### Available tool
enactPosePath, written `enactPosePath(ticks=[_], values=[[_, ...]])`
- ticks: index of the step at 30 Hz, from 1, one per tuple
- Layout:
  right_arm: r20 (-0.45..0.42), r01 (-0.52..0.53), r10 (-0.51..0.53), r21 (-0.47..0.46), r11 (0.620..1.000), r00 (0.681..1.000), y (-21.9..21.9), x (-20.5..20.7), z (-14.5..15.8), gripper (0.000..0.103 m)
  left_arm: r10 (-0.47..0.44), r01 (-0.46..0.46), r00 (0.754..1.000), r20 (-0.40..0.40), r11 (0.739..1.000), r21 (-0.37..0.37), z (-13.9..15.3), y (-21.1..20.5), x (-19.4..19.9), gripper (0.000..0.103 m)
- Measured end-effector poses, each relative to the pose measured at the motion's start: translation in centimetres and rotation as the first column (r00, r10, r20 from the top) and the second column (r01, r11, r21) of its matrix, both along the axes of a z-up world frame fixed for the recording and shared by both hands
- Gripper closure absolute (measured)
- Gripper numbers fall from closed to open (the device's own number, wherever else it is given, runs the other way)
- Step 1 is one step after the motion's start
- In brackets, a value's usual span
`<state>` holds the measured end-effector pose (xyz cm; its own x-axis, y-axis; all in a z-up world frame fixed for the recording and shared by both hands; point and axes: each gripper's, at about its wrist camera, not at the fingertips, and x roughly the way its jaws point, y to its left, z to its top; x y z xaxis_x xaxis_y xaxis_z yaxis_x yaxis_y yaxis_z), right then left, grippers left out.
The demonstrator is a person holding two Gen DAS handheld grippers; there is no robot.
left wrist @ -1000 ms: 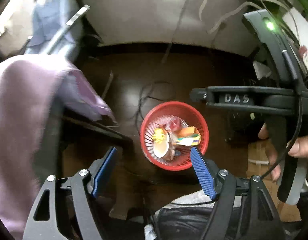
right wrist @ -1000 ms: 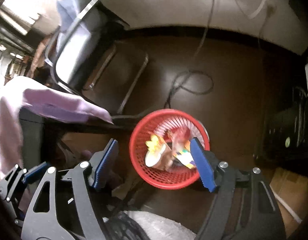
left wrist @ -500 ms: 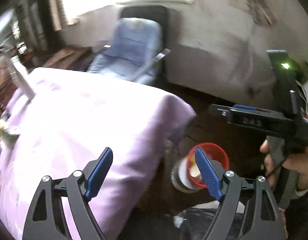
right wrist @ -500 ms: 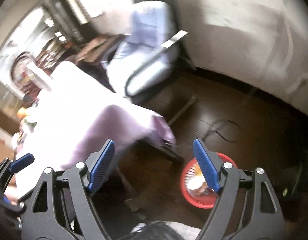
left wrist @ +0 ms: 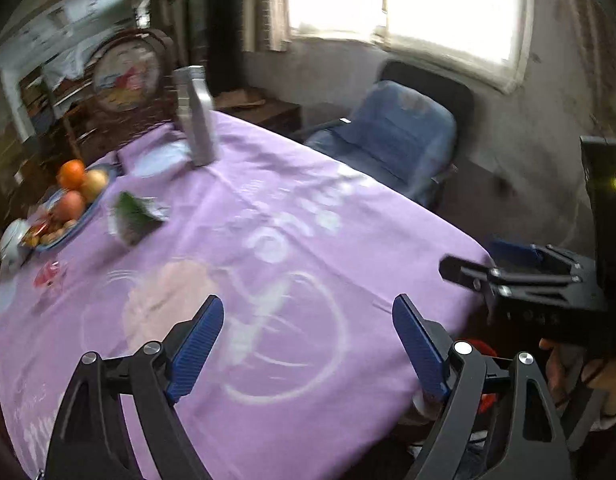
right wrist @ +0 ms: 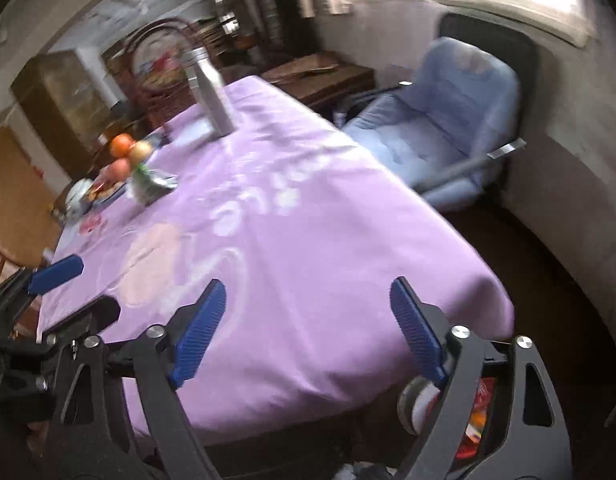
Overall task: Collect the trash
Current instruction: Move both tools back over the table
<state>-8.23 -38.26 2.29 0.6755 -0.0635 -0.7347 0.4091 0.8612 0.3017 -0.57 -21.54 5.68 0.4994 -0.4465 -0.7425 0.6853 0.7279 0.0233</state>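
Both views have been swung up from the red basket (right wrist: 477,420) on the floor to the tabletop (left wrist: 308,220), each hand-held gripper (left wrist: 308,344) (right wrist: 308,328) having just been opened and empty, so the green wrapper (left wrist: 136,216) near the far left edge seems next to be reached.

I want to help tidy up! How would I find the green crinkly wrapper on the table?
Look at the table with the purple tablecloth. Toward its far left side stands a tall silver bottle, and nearer the edge is a blue fruit plate. The green wrapper lies beside that plate: flat, crumpled and shiny green, unlike the round fruit.
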Motion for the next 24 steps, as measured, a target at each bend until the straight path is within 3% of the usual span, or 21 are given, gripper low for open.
enactPosePath(ticks=[2, 6, 10, 14, 16, 19, 23, 24], values=[[0.002, -0.045, 0.045, 0.012, 0.999, 0.999, 1.6, 2.5, 0.8, 0.015, 0.085, -0.085, 0.996, 0.036, 0.996, -0.024, 1.2, 2.9, 2.2, 0.015], [0.017, -0.142, 0.142, -0.029, 0.989, 0.990, 5.0, 6.9, 2.8, 0.014, 0.263, -0.261, 0.959, 0.103, 0.965, -0.041, 2.5, 8.1, 6.2, 0.013], [0.025, -0.235, 0.238, -0.081, 0.969, 0.971, 8.5, 12.3, 3.8, 0.011, 0.429, -0.426, 0.900, 0.082, 0.903, -0.053, 2.3, 13.3, 10.6, 0.012], [0.006, -0.293, 0.295, -0.102, 0.951, 0.955, 10.9, 17.0, 2.9, 0.011, 0.503, -0.502, 0.862, 0.058, 0.864, -0.038, 1.0, 16.7, 14.3, 0.012], [-0.021, -0.320, 0.320, -0.112, 0.941, 0.947, 12.0, 19.4, 1.8, 0.011, 0.560, -0.559, 0.829, 0.006, 0.828, -0.040, 0.3, 18.3, 16.6, 0.012], [-0.052, -0.360, 0.356, -0.134, 0.923, 0.933, 13.2, 22.0, 0.6, 0.011, 0.654, -0.658, 0.752, -0.087, 0.752, -0.031, -1.2, 20.4, 20.4, 0.012], [-0.087, -0.421, 0.412, -0.215, 0.881, 0.907, 15.1, 26.3, -0.2, 0.011, 0.748, -0.750, 0.658, -0.083, 0.661, 0.015, -3.6, 21.4, 24.0, 0.012], [-0.103, -0.432, 0.419, -0.235, 0.871, 0.902, 15.5, 27.2, -0.3, 0.011, 0.758, -0.759, 0.646, -0.091, 0.651, 0.026, -4.7, 21.6, 24.8, 0.012]])
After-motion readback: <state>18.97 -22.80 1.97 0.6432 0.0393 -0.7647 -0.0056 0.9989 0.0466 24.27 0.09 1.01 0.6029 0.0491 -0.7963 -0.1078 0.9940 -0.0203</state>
